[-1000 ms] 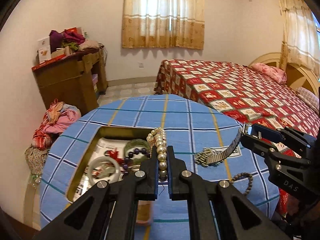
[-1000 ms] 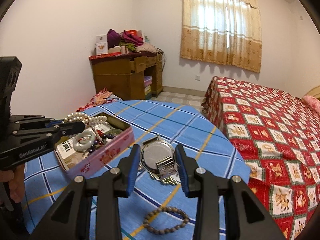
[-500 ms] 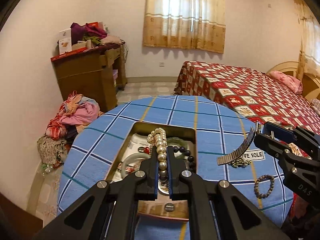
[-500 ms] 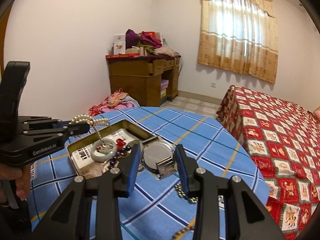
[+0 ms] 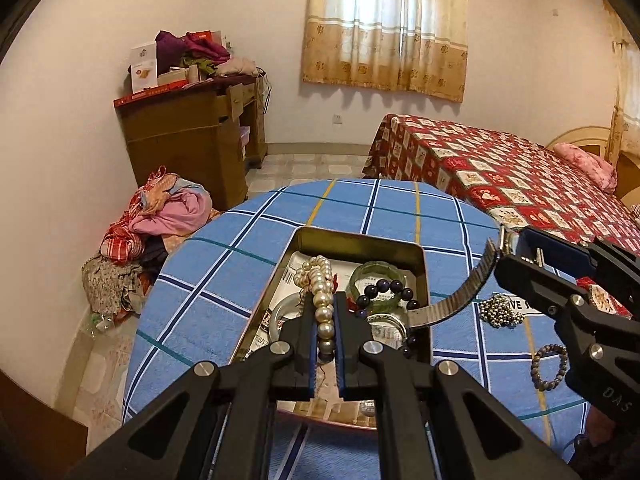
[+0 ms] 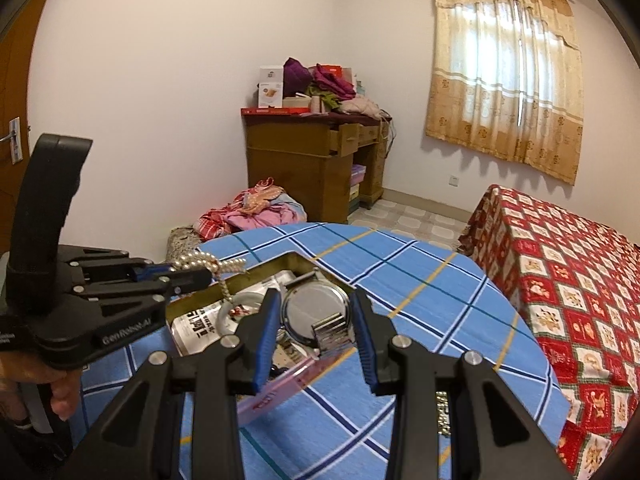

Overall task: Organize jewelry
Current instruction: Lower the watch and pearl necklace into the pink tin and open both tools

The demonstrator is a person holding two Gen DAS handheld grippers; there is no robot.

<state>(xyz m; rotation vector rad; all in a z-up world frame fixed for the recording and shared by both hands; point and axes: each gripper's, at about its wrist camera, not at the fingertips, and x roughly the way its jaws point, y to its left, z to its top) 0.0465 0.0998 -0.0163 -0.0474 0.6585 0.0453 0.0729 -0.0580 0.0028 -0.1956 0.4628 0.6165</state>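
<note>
An open pink tin box (image 5: 425, 280) (image 6: 280, 396) rests on the round table with the blue checked cloth (image 5: 224, 272). Inside lie a green bangle (image 5: 378, 278), a white bangle (image 5: 280, 312), dark beads (image 5: 386, 287) and printed paper. My left gripper (image 5: 325, 320) is shut on a pearl necklace (image 5: 320, 284) above the box; in the right wrist view that necklace (image 6: 208, 261) dangles over the box's near corner. My right gripper (image 6: 316, 312) is shut on a silver wristwatch (image 6: 316, 312), held over the box; its metal strap (image 5: 460, 296) hangs down over the box's right rim.
A silver bead chain (image 5: 498, 312) and a grey bead bracelet (image 5: 550, 366) lie on the cloth right of the box. A bed with a red patterned cover (image 5: 520, 184) stands close behind the table. A wooden desk (image 5: 188, 140) and a clothes heap (image 5: 160, 216) are at the left.
Both grippers have shifted towards the box: the pearls now hang above its inside, and the watch has travelled from over the bare cloth to over the box.
</note>
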